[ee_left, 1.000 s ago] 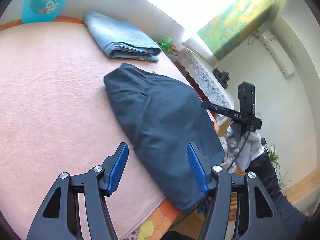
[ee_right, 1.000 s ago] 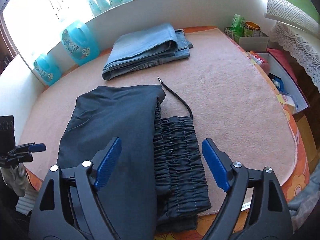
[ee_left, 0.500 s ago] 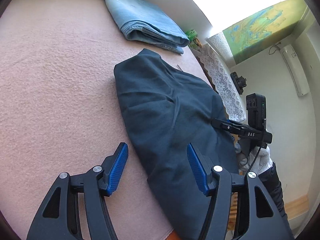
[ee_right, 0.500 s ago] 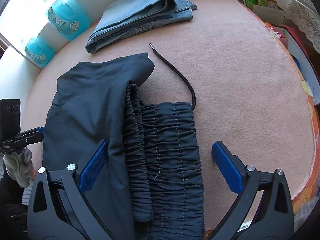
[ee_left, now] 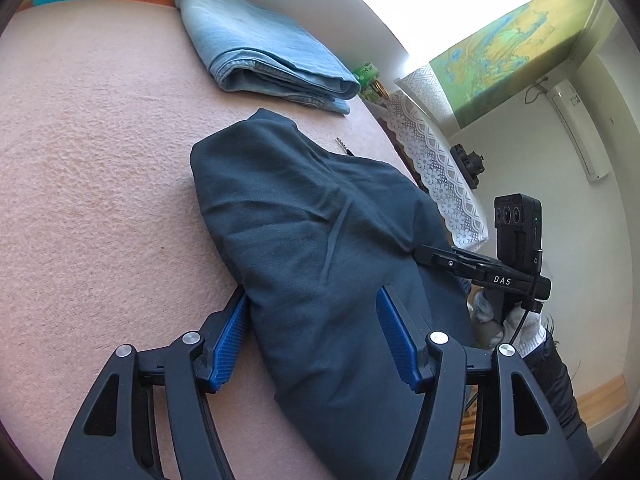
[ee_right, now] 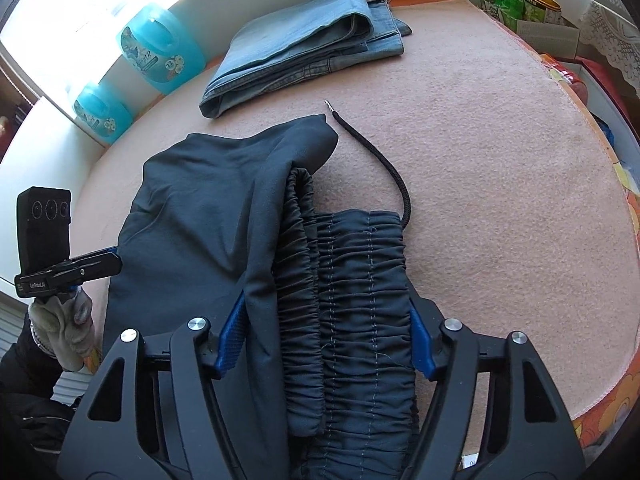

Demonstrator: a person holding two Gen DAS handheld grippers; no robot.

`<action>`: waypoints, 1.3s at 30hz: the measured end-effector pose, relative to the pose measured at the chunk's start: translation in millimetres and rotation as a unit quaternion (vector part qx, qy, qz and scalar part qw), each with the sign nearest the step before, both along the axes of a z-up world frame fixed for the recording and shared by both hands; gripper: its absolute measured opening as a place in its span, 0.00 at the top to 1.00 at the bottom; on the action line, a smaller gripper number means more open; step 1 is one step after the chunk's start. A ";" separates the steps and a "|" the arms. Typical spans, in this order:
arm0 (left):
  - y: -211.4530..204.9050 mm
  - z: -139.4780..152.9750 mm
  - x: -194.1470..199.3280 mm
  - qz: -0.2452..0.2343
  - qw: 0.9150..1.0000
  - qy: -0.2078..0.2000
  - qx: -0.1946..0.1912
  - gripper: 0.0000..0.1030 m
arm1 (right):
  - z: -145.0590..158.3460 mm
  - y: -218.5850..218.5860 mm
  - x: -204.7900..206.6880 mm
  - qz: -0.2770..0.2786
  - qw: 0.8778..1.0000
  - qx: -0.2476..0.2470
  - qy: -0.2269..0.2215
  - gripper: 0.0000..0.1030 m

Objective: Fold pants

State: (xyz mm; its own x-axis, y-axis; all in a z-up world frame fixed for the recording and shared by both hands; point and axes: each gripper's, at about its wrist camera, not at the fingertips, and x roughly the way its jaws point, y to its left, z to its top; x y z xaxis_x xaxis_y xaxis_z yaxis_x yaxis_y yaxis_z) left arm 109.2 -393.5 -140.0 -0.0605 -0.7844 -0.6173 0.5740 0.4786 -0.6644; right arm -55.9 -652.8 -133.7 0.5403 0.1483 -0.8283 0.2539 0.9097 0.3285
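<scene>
Soft, limp dark navy fabric pants [ee_right: 224,220] slump easily; both the left gripper [ee_left: 312,332] and right gripper [ee_right: 326,334] straddle them with fingers spread, best pinching at the thick gathered elastic waistband [ee_right: 352,272].

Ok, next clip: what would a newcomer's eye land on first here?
The dark pants bunched mid-table on the pink cover, the gathered waistband between the open right gripper fingers and a loose drawstring curling beyond it. The open left gripper straddles the pants' other end. Folded jeans lie behind, by blue bottles.
</scene>
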 end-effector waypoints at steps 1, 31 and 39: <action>0.8 0.3 -0.2 -0.001 1.000 -0.001 0.000 0.40 | 0.1 0.3 0.4 -0.001 1.000 -0.001 0.001 0.34; -2.2 47.0 -15.1 -0.014 0.995 -0.073 -0.063 0.90 | 72.0 64.2 -21.4 -0.053 0.991 -0.078 -0.100 0.81; 0.2 80.8 -7.7 -0.006 0.991 -0.101 -0.093 0.92 | 112.3 90.7 -12.2 -0.034 0.983 -0.117 -0.139 0.81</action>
State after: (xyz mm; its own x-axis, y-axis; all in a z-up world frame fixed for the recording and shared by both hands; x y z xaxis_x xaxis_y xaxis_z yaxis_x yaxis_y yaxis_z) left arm 101.5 -393.3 -59.2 0.0387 -0.8854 -0.4633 0.7093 0.3509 -0.6114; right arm -68.1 -562.1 -21.4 0.7520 -0.0725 -0.6551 0.2467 0.9526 0.1779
